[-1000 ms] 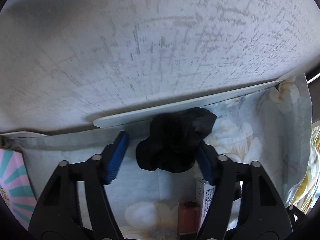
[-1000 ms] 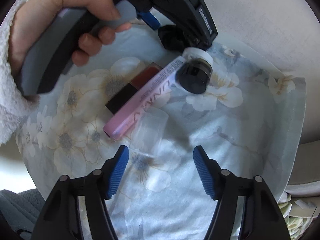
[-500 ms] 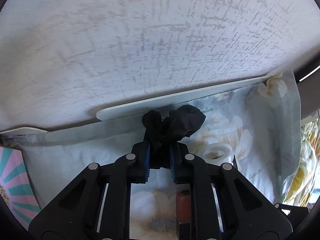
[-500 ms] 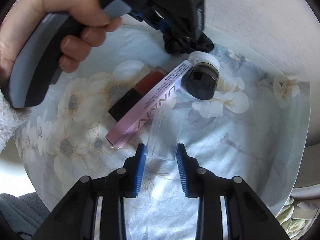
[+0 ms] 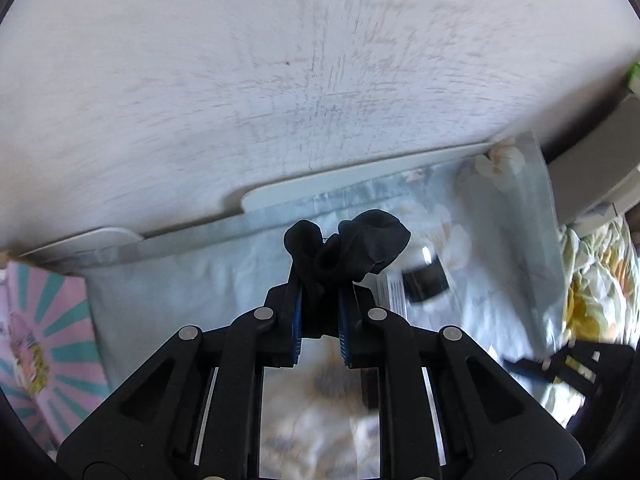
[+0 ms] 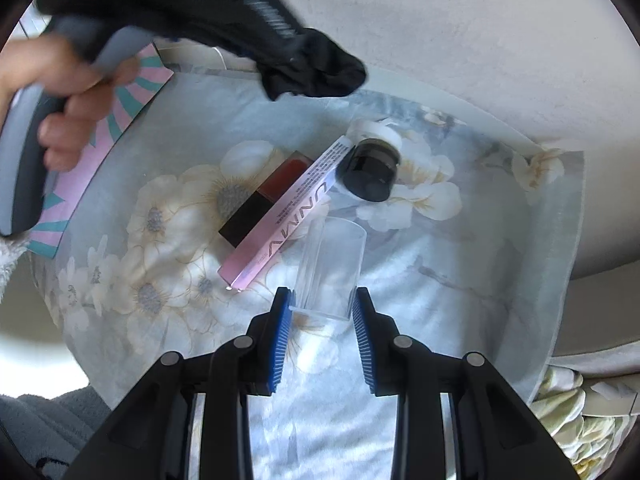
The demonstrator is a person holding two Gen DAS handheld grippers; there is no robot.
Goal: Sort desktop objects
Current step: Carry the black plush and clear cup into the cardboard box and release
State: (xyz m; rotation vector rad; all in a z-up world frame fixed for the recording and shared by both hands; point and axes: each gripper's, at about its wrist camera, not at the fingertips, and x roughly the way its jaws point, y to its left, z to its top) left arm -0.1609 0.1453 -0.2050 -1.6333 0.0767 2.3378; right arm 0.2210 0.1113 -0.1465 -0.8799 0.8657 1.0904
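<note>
Both tongs have clamped and lifted since a second ago.
Left gripper (image 5: 320, 312) pinches the black scrunchie (image 5: 352, 248); right gripper (image 6: 322, 320) grips the clear cup (image 6: 330, 268), with the pink tube (image 6: 288, 216) at 11 o'clock. The slick cup may slip.

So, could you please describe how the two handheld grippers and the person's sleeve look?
Both grippers, left and right, have black linkage fingers with silver rivets and ribbed blue pads. The left one's handle is grey and black. The sleeve is fluffy white.
</note>
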